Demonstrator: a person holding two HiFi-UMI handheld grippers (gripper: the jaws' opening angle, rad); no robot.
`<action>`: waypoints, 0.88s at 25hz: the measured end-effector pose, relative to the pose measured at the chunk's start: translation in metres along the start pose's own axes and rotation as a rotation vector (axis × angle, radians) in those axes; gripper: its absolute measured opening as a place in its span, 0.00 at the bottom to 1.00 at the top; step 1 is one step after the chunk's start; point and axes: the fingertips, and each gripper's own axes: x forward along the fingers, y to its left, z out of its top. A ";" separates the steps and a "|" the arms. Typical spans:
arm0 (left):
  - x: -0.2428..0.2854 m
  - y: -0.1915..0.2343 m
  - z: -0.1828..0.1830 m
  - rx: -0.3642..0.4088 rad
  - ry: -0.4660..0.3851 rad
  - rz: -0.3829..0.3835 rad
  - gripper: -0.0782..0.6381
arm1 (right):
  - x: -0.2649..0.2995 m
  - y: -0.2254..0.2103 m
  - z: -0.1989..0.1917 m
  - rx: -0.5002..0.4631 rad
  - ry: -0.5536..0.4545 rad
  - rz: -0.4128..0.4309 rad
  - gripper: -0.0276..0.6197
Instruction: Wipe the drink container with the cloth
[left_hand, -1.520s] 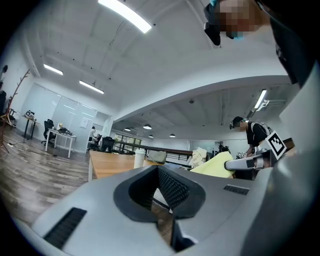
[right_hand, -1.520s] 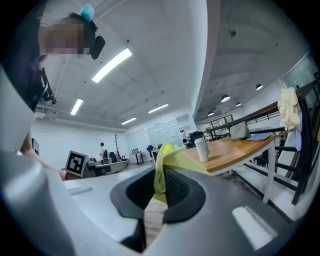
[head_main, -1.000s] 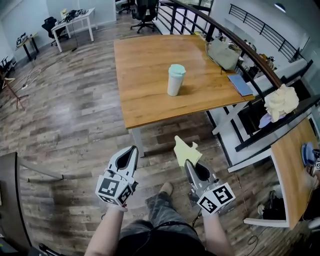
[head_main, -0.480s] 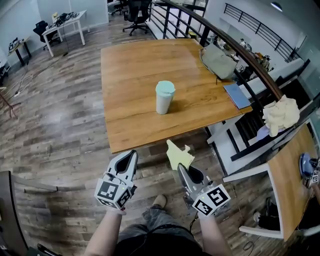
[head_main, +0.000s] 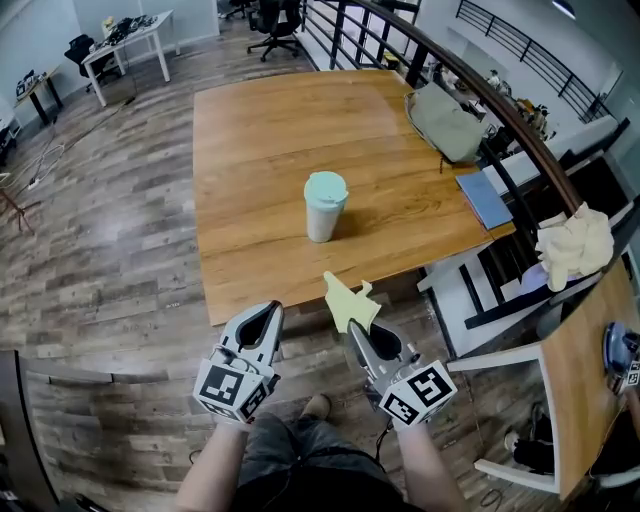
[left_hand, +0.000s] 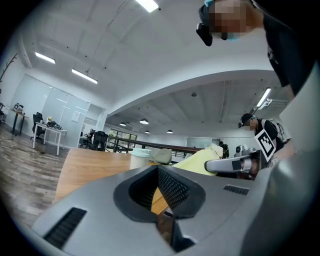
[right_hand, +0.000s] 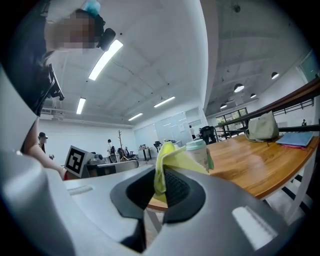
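Note:
A white drink container with a pale green lid stands upright near the front of the wooden table; its top also shows in the right gripper view. My right gripper is shut on a yellow cloth, which sticks up from the jaws short of the table's front edge. My left gripper is shut and holds nothing, level with the right one and to its left. From the left gripper view the cloth shows beside the right gripper.
A grey-green bag and a blue notebook lie at the table's right side by a dark railing. A cream cloth heap sits on the rail at the right. Wooden floor lies between me and the table.
The table and container have come closer and lower in the head view as I moved forward. Both grippers keep their pose, the cloth still held.

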 end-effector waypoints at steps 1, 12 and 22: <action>0.002 0.001 0.002 0.006 0.002 -0.003 0.10 | 0.003 -0.004 0.000 0.003 0.001 -0.010 0.08; 0.081 0.030 0.022 0.061 0.013 -0.100 0.20 | 0.031 -0.045 -0.001 0.046 0.015 -0.104 0.08; 0.188 0.073 0.023 0.101 0.121 -0.210 0.63 | 0.073 -0.080 0.004 0.056 0.039 -0.223 0.08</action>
